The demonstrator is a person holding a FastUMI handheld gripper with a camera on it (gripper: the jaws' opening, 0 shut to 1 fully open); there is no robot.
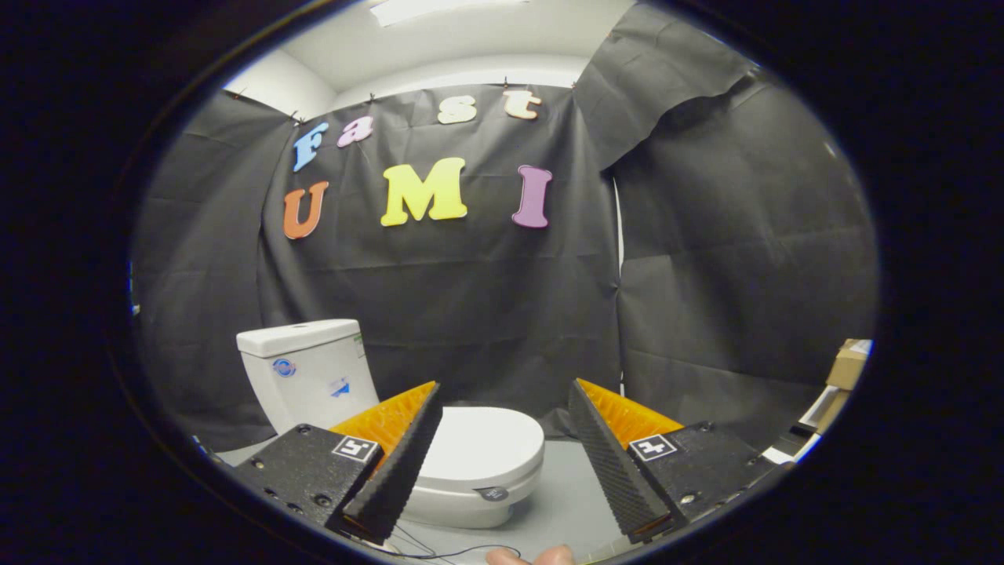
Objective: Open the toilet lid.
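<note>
Ahead, the toilet [471,463] sits on a smooth grey floor [565,502] against the black cloth wall [486,314], its lid [482,449] down flat over the bowl. The lid is glossy white, a rounded oval with a small tab at its front edge; the boxy tank [307,369] stands behind. The tool [502,416] is released, its ribbed wedge fingers [404,447] spread wide apart, with the lid just beyond and partly between them, untouched. Cardboard boxes [849,365] stand off to the right
</note>
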